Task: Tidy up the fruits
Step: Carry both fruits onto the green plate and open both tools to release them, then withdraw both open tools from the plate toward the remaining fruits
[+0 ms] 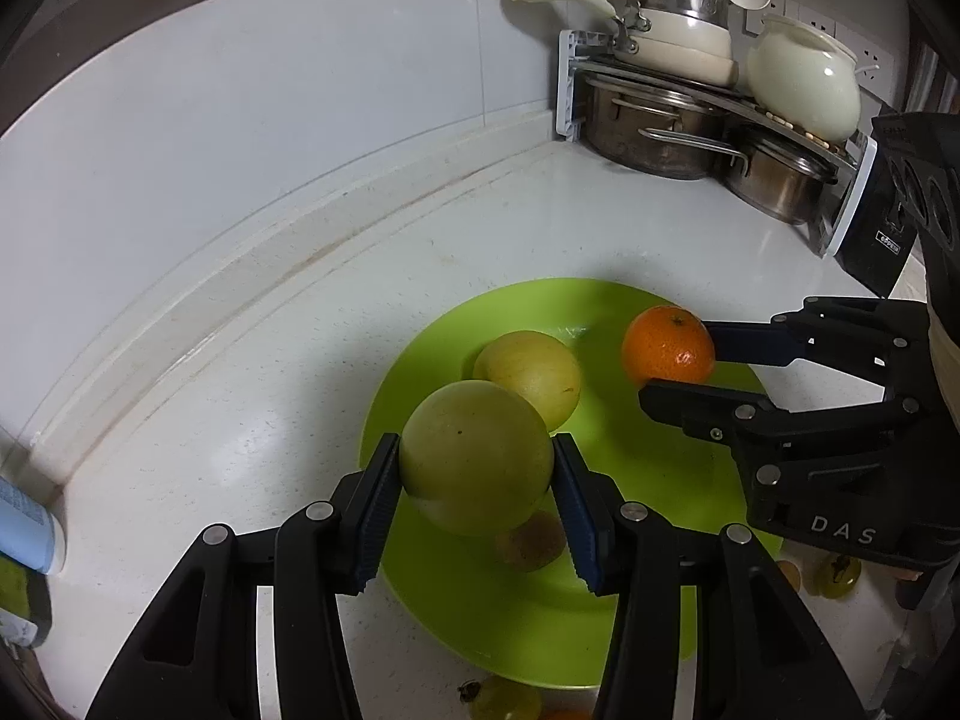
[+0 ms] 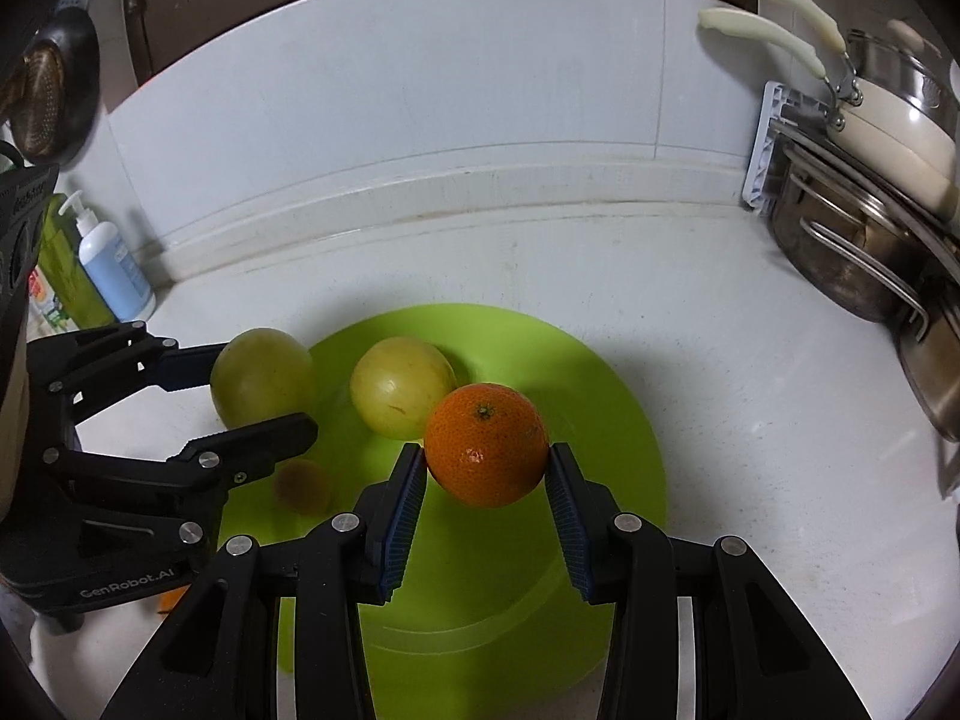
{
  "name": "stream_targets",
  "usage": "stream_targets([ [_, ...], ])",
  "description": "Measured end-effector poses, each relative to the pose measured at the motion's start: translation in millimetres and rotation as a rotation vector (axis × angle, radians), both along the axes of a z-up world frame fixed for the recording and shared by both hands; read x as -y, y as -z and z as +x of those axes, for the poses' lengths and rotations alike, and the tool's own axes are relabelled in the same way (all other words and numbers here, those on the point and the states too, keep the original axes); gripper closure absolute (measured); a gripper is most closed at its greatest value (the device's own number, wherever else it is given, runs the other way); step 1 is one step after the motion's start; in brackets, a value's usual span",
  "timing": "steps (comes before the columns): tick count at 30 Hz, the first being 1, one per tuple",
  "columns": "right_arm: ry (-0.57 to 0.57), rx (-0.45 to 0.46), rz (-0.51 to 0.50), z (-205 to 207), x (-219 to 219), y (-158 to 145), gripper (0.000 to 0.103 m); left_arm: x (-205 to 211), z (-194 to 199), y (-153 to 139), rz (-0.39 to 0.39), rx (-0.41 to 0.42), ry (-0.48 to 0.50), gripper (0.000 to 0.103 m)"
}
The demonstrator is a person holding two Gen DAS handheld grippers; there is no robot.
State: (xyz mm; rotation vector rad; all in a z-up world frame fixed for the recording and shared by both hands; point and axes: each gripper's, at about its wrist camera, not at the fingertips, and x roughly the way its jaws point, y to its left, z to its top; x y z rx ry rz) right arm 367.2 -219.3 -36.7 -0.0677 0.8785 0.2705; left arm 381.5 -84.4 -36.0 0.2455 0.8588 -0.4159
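Two loads aloft over the green plate (image 2: 624,420): left gripper (image 1: 477,471) clamps a yellow-green fruit (image 1: 477,456), right gripper (image 2: 486,471) an orange (image 2: 486,444); either round fruit, released carelessly, may roll off the rim

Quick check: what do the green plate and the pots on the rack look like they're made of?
Green plate: probably plastic, given the flat lime colour and soft, dull sheen. Lower pots: bare metal, likely stainless steel, grey with a brushed shine and wire handles. Cream pan above: glossy coating, enamel or ceramic; I can't tell which.
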Motion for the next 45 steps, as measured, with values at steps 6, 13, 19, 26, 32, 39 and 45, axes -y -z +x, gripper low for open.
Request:
stream_targets([
  [6,0.003,-0.019,-0.003,4,2,5,0.061,4,2,5,0.005,-0.017,0.009,0.053],
  [13,0.005,0.015,-0.031,-4,1,-2,0.052,-1,-6,-8,-0.008,0.023,-0.015,0.046],
  [19,0.01,0.073,-0.042,-30,-1,-20,0.052,-9,-29,-25,-0.025,0.058,-0.05,0.043],
  [26,0.012,0.166,-0.04,-71,-6,-47,0.051,-18,-73,-54,-0.06,0.141,-0.083,0.034],
  [32,0.016,0.242,-0.036,-109,-6,-69,0.04,-25,-115,-77,-0.093,0.178,-0.121,0.028],
  [39,0.018,0.316,-0.031,-148,-4,-95,0.035,-33,-163,-99,-0.144,0.224,-0.173,0.021],
  [45,0.008,0.351,-0.025,-177,-2,-104,0.033,-31,-195,-105,-0.145,0.25,-0.21,0.017],
])
